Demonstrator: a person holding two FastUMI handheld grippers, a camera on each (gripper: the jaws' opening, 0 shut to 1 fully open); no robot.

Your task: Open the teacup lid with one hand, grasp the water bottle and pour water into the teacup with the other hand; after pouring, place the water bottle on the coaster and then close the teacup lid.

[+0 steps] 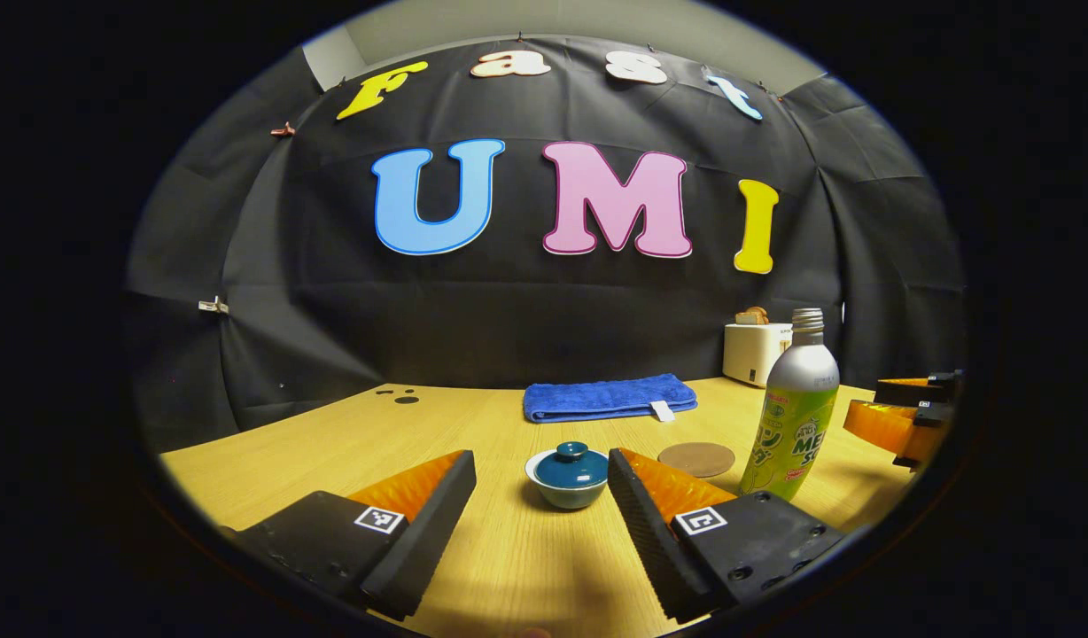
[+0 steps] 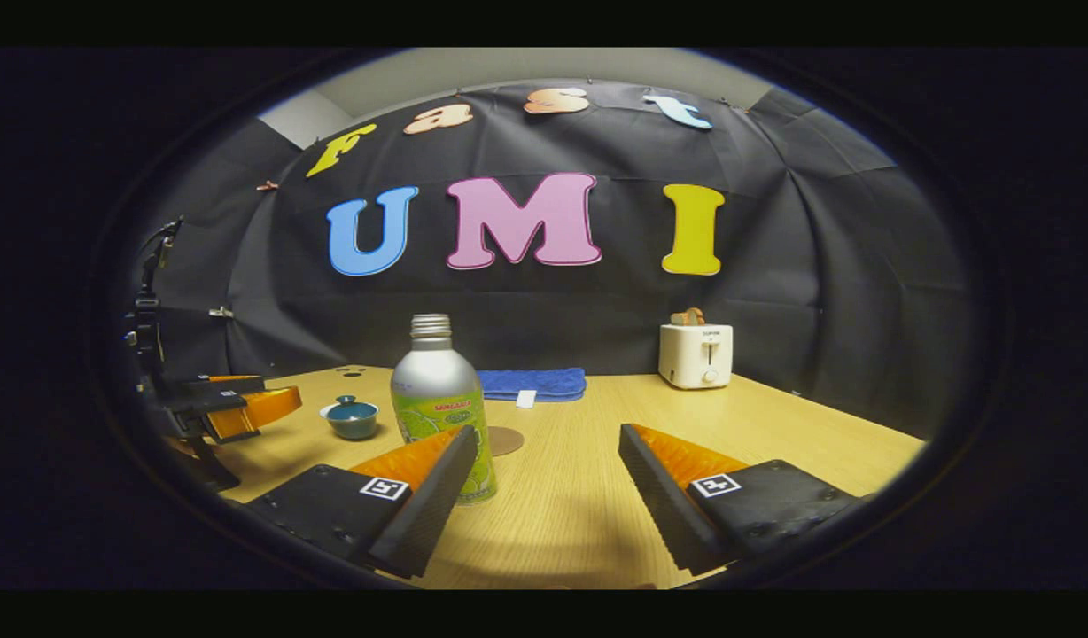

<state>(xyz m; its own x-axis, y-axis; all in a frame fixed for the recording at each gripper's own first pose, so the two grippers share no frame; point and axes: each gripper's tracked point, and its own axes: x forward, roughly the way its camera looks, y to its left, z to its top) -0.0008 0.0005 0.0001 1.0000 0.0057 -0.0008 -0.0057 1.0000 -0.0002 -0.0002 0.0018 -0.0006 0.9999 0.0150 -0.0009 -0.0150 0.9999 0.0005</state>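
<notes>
— Teacup (image 1: 569, 486) first: where does it sit for you?

— In my left gripper view it stands on the wooden surface (image 1: 509, 567), just ahead of my left gripper (image 1: 541, 478), close to the inner edge of the finger on the right side of that view. Its lid (image 1: 572, 464) is on, knob up. My left gripper is spread wide with nothing between its fingers and touches nothing.

— And going rightward from the cup?

— Behind it and a little right lies the round brown coaster (image 1: 695, 459), bare, flat on the surface. Right of that stands the water bottle (image 1: 794, 412), upright, its screw neck showing at the top. Further back a folded blue towel (image 1: 608, 397) lies near the wall, and a white toaster (image 1: 754, 352) stands behind the bottle. At the far right edge I see my other gripper, near the bottle but apart from it.

— What does your right gripper view give?

— From the left: my left gripper at the edge, then the teacup beside it, then the bottle, which stands right behind the tip of the finger on the left side of that view, partly hidden by it. My right gripper (image 2: 548, 443) is wide apart too, holding nothing; the bottle is not between its fingers but off to their left. The coaster peeks out just right of the bottle's base.
</notes>
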